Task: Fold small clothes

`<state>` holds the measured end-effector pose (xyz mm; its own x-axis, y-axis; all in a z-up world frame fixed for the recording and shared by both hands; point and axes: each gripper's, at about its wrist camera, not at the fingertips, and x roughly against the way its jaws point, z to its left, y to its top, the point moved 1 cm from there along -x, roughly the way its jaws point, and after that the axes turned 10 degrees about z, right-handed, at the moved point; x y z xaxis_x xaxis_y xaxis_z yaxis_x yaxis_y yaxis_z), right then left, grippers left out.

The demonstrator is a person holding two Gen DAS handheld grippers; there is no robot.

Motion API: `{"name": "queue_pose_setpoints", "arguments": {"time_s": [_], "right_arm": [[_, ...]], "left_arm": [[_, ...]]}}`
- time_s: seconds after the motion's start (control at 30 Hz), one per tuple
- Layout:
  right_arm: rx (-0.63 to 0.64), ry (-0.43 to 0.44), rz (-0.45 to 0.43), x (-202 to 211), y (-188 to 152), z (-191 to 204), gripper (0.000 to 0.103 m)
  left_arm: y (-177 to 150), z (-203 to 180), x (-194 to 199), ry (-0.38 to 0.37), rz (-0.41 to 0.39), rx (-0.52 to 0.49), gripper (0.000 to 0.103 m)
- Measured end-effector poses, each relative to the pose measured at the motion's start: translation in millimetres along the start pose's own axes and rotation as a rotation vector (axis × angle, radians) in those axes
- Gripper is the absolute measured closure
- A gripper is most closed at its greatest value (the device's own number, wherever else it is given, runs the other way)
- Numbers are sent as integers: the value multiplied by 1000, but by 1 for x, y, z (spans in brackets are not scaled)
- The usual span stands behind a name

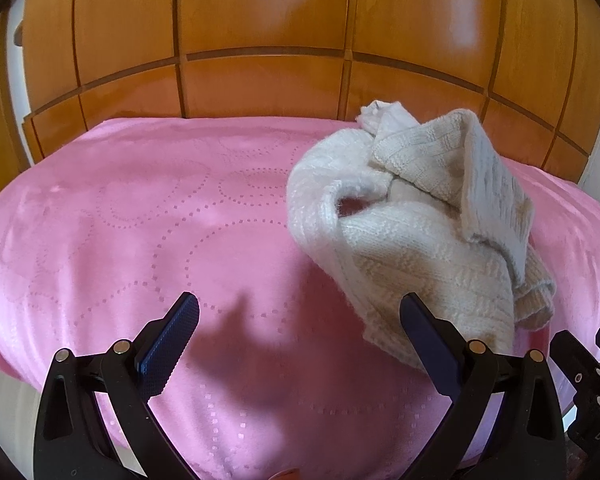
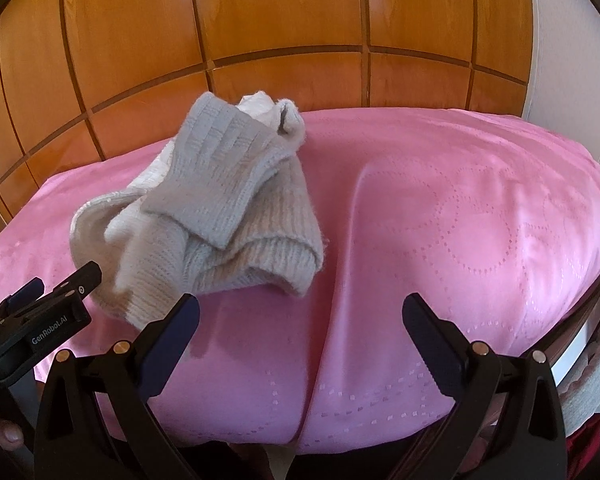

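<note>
Fuzzy cream knit sweater (image 1: 412, 216), plush embossed pink blanket (image 1: 140, 216), glossy wood panels (image 1: 260, 80)

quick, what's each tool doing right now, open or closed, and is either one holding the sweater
Left tool: open, holding nothing; the cream knit sweater lies crumpled beside it.
Right tool: open, holding nothing.

- Your left gripper (image 1: 300, 320) is showing black plastic arms, brass-coloured rivets and dark blue textured finger pads (image 1: 172, 344).
- Your right gripper (image 2: 300, 320) is wearing the same black frame and blue pads.
- White "GenRobot.AI" lettering is running along the left gripper's side in the right wrist view.
</note>
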<state>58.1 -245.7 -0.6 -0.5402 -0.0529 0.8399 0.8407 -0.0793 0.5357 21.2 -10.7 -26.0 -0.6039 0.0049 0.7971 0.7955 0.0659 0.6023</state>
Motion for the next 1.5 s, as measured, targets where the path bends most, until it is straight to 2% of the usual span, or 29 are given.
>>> {"name": "queue_pose_setpoints", "arguments": {"time_s": [0.23, 0.37, 0.47, 0.57, 0.63, 0.73, 0.83, 0.87, 0.9, 0.93, 0.97, 1.0, 1.07, 1.13, 1.17, 1.27, 1.43, 1.5], "right_arm": [[24, -16, -15, 0, 8, 4, 2], [34, -20, -63, 4, 30, 6, 2], [19, 13, -108, 5, 66, 10, 2], [18, 61, -114, -1, 98, 17, 2], [25, 103, -110, -12, 126, 27, 2], [70, 119, -97, -32, 159, 49, 2], [186, 125, 33, -72, 183, 77, 12], [223, 98, 70, -83, 185, 83, 23], [271, 74, 136, -99, 185, 87, 41], [290, 80, 182, -107, 184, 87, 55], [313, 85, 218, -112, 182, 84, 79], [328, 76, 204, -110, 180, 79, 87], [351, 60, 141, -96, 184, 62, 89], [352, 12, 78, -82, 191, 45, 90], [347, -50, 17, -73, 201, 28, 91], [272, -209, -60, -64, 233, -31, 91], [70, -476, -76, -83, 284, -145, 91], [-27, -518, -51, -97, 298, -189, 91]], "left_arm": [[5, 3, -6, -17, 24, 6, 4], [15, 19, -5, -52, 17, 48, 4], [25, 38, -5, -88, 2, 97, 4], [34, 53, -6, -141, 6, 127, 4], [40, 54, -8, -189, 23, 138, 8], [51, 49, -14, -255, 51, 117, 15], [57, 35, -21, -285, 68, 76, 17], [59, 30, -27, -291, 82, 60, 24], [60, 24, -35, -285, 104, 41, 28], [60, 23, -43, -277, 126, 31, 41], [61, 21, -52, -281, 154, 26, 68], [61, 19, -64, -311, 200, 23, 80], [64, 22, -69, -300, 196, 21, 97], [72, 29, -64, -295, 159, 23, 97], [79, 34, -63, -286, 142, 28, 97], [111, 62, -56, -214, 68, 62, 98], [174, 123, -54, -47, -26, 131, 98], [195, 140, -57, -8, -37, 155, 98]]}}
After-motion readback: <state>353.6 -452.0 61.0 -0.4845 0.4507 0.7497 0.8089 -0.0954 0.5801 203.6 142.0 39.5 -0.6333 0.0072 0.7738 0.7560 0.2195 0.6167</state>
